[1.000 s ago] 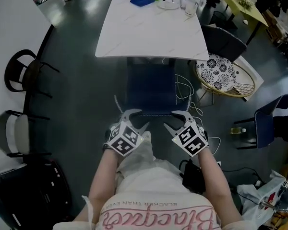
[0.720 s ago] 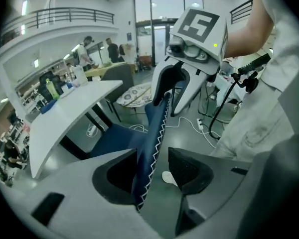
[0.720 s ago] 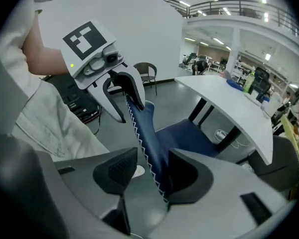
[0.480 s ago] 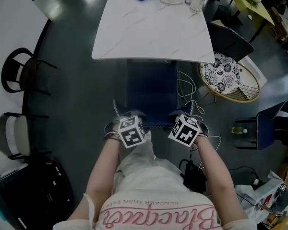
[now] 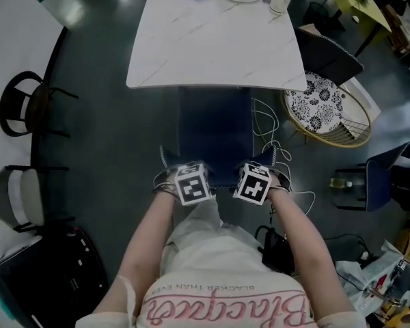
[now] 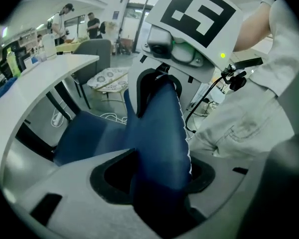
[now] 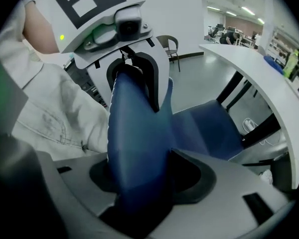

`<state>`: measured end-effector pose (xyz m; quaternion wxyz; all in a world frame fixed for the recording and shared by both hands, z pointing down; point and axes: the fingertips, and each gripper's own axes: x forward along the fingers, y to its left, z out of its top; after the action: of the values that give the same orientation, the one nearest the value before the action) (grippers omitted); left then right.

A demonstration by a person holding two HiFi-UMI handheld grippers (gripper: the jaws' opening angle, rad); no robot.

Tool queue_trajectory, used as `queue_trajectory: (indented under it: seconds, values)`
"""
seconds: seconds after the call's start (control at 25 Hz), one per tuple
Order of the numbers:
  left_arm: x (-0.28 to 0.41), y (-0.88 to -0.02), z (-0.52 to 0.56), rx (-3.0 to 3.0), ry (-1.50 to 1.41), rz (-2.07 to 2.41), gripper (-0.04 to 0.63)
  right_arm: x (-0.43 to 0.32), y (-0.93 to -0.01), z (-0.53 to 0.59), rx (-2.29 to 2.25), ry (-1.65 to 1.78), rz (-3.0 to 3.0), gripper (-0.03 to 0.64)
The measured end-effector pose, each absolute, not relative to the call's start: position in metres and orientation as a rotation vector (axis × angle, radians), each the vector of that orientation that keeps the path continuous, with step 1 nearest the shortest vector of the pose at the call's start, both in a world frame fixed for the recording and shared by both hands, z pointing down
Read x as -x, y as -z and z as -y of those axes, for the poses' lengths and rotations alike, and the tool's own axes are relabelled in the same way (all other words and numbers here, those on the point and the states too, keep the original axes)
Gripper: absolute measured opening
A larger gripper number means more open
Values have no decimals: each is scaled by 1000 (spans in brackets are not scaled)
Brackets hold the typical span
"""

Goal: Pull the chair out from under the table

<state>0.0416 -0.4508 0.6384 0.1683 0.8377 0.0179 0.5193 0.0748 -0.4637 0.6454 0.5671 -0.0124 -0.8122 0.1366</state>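
**Now astride the backrest, the pull yet to begin**

Seen from the head view, the blue chair sits at centre frame. Its front is tucked beneath the white marbled table. The left gripper and right gripper hang over its backrest. Dark glossy floor spreads around, with a patterned cushion at right.

Left gripper view: the jaws are opening with the backrest between them and a gap beside it.

Right gripper view: the jaws are likewise opening around the backrest, unclamped.

Judging by this, nothing is pulled out; clamping and hauling remain.
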Motion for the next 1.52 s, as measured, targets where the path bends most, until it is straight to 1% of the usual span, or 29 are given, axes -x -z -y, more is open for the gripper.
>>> queue_trajectory:
  seconds: [0.04, 0.12, 0.16, 0.28, 0.8, 1.52]
  values:
    - [-41, -639, 450, -2381, -1479, -55, 195, -74, -645, 463, 32, -310, 1906, 219]
    - [-40, -638, 450, -2383, -1483, -62, 193, -75, -646, 464, 20, -274, 1899, 176]
    - [-39, -638, 450, -2386, -1487, -63, 190, -75, -647, 465, 9, -259, 1898, 165]
    - [-39, -638, 447, -2393, -1497, -59, 173, -76, -648, 462, -10, -240, 1901, 149]
    - [-39, -646, 393, -2413, -1556, -42, 158, -74, -650, 409, -51, -201, 1912, 140]
    - [-51, -632, 306, -2419, -1539, -33, 146, -85, -639, 315, -20, -219, 1926, 132]
